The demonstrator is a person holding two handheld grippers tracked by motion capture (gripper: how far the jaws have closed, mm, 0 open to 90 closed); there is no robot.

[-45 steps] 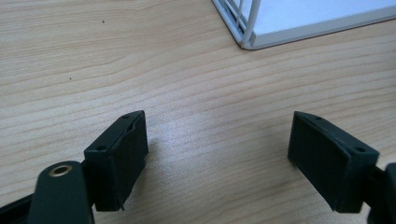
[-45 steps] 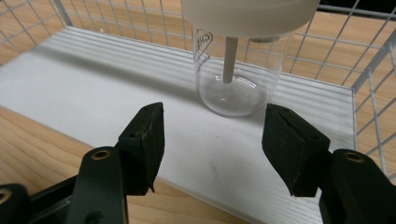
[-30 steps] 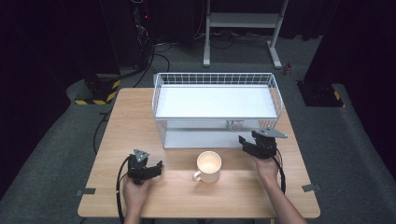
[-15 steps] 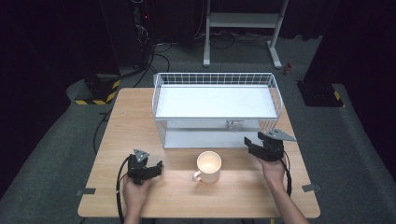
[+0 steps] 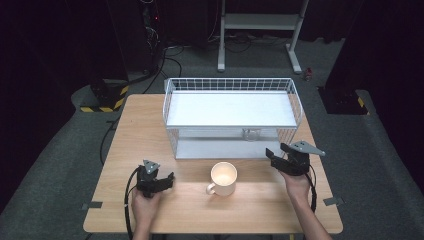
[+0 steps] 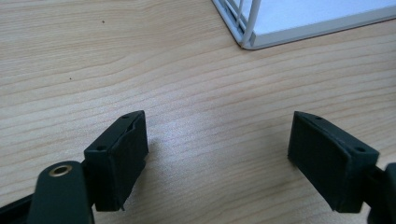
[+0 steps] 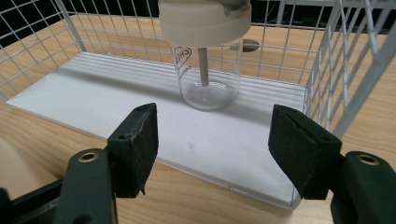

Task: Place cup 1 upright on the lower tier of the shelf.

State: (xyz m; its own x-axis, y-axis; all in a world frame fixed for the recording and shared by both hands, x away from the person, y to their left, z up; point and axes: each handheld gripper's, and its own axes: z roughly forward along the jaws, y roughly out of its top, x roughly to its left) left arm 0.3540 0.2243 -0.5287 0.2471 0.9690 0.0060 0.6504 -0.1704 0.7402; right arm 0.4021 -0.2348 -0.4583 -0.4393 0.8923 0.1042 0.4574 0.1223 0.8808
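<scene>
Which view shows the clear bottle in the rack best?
Right gripper view: the bottle stands upright on the rack's lower shelf, just beyond the open jaws. High view catches a sliver under the top shelf.

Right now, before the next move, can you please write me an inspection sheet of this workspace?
Surface: wooden table, bare wood around both hands.
Job's things: clear bottle with pale lid stands upright on the lower shelf of the white wire rack; cream mug sits in front of the rack, empty as far as seen.
Clutter: nothing seen.
Grippers: left claw open over bare wood; right claw has just been opening, nothing between its jaws, pointed at the bottle.
Cables: black cable loops from the left claw; more cables on the floor behind.
Surroundings: dark room, grey floor, white stand behind the table.
</scene>
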